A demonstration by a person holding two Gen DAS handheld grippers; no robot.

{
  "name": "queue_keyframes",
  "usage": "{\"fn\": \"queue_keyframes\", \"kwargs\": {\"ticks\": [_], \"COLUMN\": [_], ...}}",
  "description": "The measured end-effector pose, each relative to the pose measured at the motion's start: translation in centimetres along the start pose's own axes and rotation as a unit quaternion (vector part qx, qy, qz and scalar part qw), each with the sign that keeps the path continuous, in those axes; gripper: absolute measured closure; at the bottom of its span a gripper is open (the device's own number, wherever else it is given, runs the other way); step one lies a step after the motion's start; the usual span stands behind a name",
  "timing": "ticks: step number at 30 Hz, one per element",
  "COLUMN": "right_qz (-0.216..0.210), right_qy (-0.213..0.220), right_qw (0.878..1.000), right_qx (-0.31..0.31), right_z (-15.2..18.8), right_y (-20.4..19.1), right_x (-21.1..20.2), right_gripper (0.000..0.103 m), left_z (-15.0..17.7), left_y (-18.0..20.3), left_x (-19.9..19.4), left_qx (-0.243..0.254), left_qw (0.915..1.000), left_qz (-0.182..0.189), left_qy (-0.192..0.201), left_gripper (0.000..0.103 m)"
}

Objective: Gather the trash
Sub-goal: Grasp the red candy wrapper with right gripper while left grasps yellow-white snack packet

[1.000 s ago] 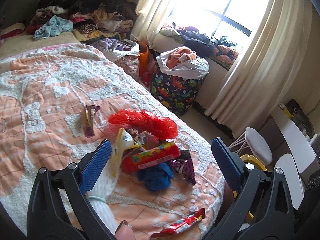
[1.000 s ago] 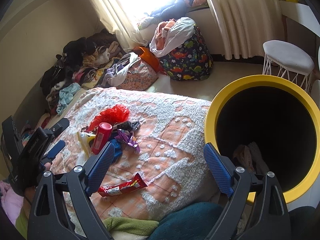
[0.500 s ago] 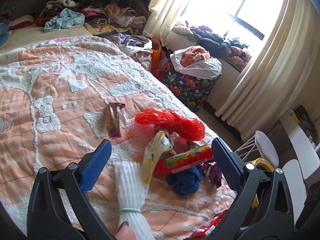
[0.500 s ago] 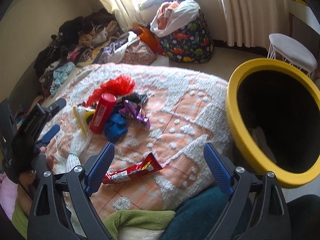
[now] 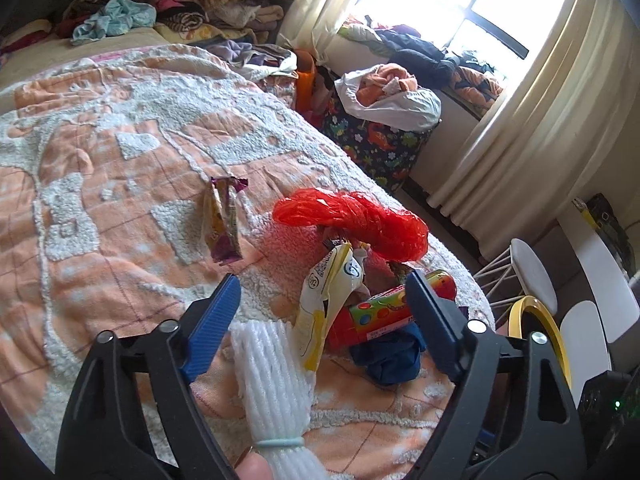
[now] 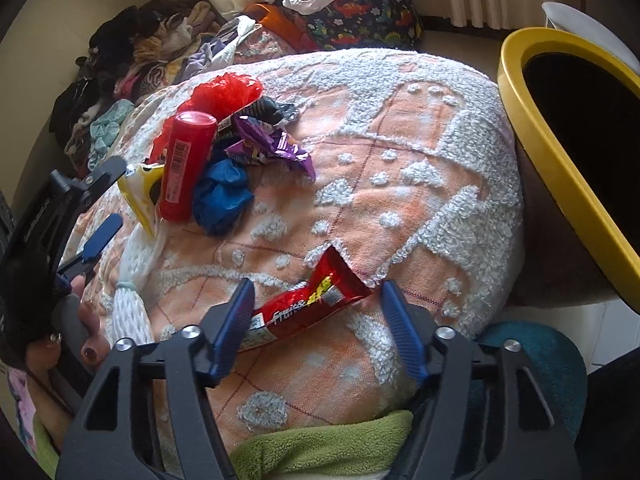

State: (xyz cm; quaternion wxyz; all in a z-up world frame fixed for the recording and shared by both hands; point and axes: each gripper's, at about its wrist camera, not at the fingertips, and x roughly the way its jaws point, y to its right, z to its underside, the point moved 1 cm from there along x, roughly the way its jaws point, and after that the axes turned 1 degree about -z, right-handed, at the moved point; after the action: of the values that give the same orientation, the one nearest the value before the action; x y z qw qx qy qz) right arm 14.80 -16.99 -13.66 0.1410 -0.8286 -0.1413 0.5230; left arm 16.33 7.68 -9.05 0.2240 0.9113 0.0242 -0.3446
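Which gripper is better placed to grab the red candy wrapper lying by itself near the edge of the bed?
Right. The right gripper is open with the red candy wrapper lying between its fingers, and the yellow bin sits on its side. The left gripper faces the white foam net and the trash pile.

Red wrapper (image 6: 308, 306) lies flat on bedspread (image 6: 420, 152); mixed trash pile (image 6: 216, 160) beyond.
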Motion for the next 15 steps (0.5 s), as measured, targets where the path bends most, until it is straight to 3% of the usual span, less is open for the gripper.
{"fn": "queue_keyframes", "kwargs": {"ticks": [5,9,11,15], "right_qz": [-0.016,-0.025,-0.029,-0.037], "right_qy": [0.009,0.014,0.022,0.039], "right_qw": [0.999,0.998,0.998,0.996], "right_qx": [-0.028,-0.050,-0.058,-0.071], "right_z": [0.2,0.3,0.3,0.3], "right_y": [-0.8,-1.4,-1.7,-2.3], "right_x": [0.0,-0.1,-0.3,-0.9], "right_gripper": [0.076,0.080,0.080,0.080], "left_z": [0.2,0.5,0.6,0.7], "left_y": [0.0,0.1,0.1,0.6], "left_x": [1.6,2.3,2.4,1.6], "left_qx": [-0.004,-0.003,0.000,0.011], "left_qw": [0.9998,0.9994,0.9994,0.9995], "left_qz": [0.005,0.004,0.003,0.004], "left_qy": [-0.021,-0.033,-0.035,-0.031], "left_gripper": [0.046,0.063,0.077,0.081]}}
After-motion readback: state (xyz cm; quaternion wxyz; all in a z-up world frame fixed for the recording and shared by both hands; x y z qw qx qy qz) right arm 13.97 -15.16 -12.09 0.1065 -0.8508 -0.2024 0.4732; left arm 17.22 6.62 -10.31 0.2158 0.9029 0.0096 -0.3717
